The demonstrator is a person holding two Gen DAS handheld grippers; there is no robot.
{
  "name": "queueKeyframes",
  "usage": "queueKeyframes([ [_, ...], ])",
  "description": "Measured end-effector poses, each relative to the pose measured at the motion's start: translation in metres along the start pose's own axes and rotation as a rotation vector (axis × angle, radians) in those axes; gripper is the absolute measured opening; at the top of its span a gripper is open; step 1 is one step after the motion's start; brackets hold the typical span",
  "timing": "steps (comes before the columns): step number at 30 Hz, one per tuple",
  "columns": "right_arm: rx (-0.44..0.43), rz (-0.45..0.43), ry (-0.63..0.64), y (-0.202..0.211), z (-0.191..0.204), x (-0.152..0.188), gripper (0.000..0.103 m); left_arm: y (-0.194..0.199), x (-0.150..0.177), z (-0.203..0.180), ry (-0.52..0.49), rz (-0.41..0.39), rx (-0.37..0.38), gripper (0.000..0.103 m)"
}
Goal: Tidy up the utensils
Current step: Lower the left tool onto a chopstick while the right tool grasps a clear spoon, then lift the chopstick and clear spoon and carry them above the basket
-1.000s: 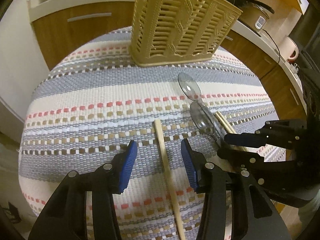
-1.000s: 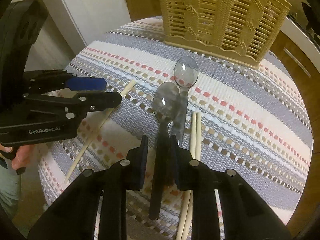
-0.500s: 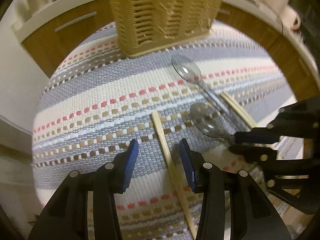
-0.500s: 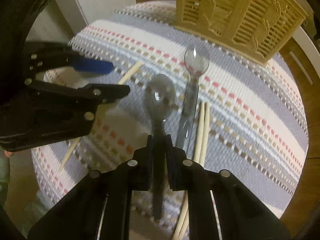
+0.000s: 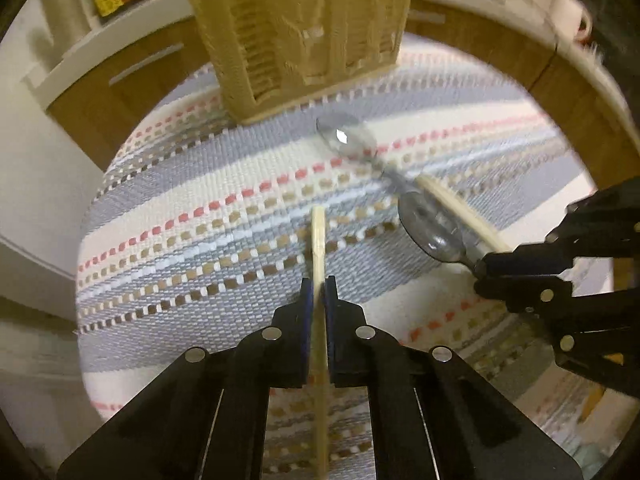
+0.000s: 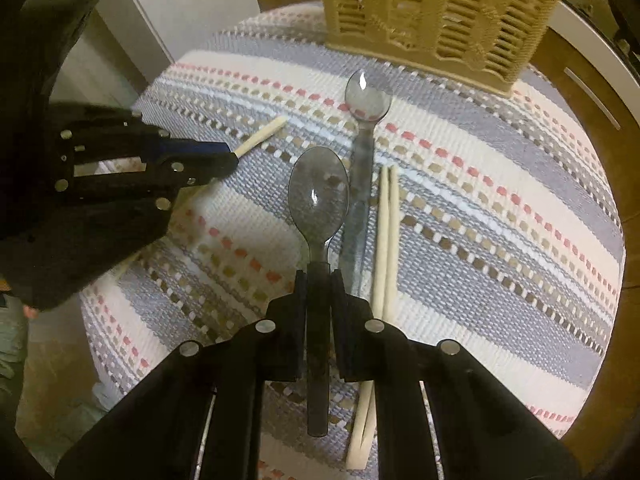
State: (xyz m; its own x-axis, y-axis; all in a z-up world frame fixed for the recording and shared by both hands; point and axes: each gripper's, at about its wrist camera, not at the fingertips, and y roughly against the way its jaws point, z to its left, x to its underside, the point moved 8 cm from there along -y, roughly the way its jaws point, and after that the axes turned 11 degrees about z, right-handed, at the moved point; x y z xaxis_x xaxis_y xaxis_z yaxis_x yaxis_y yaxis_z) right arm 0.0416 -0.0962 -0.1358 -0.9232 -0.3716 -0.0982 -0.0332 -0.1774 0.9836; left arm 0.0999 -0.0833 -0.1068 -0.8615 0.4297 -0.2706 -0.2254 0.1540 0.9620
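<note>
Both our grippers are pinching — the left gripper (image 5: 319,294) clamps a chopstick (image 5: 318,236), the right gripper (image 6: 319,280) a dark spoon (image 6: 319,200) — before the basket (image 6: 436,16).

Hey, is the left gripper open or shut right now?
Shut. The left gripper has its blue pads pressed against both sides of a chopstick, leaving no gap.

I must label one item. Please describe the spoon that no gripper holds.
Find the basket at the mat's far edge. Just before it lies the clear spoon, beside two chopsticks. Unlike the dark spoon in the right gripper, it lies free.
</note>
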Motion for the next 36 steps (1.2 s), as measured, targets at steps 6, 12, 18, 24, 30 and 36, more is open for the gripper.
queueKeyframes([
  [6, -0.062, -0.15, -0.012, 0.05, -0.01, 0.001, 0.01, 0.062, -0.012, 0.007, 0.058, -0.23, 0.083, 0.004],
  [12, -0.07, -0.382, -0.019, 0.125, -0.024, -0.018, 0.01, 0.147, -0.047, 0.004, 0.061, -0.511, 0.138, 0.004],
  [18, -0.038, -0.61, -0.06, 0.196, -0.054, -0.056, 0.01, 0.209, -0.092, 0.006, 0.094, -0.731, 0.154, 0.004],
  [24, 0.08, -0.762, -0.119, 0.241, -0.087, -0.094, 0.01, 0.238, -0.135, 0.007, 0.139, -0.85, 0.163, 0.004],
  [30, 0.115, -0.852, -0.169, 0.248, -0.12, -0.14, 0.01, 0.238, -0.176, 0.016, 0.179, -0.941, 0.157, 0.004],
  [36, 0.116, -0.91, -0.182, 0.231, -0.145, -0.178, 0.01, 0.217, -0.202, 0.028, 0.217, -0.997, 0.087, 0.004],
])
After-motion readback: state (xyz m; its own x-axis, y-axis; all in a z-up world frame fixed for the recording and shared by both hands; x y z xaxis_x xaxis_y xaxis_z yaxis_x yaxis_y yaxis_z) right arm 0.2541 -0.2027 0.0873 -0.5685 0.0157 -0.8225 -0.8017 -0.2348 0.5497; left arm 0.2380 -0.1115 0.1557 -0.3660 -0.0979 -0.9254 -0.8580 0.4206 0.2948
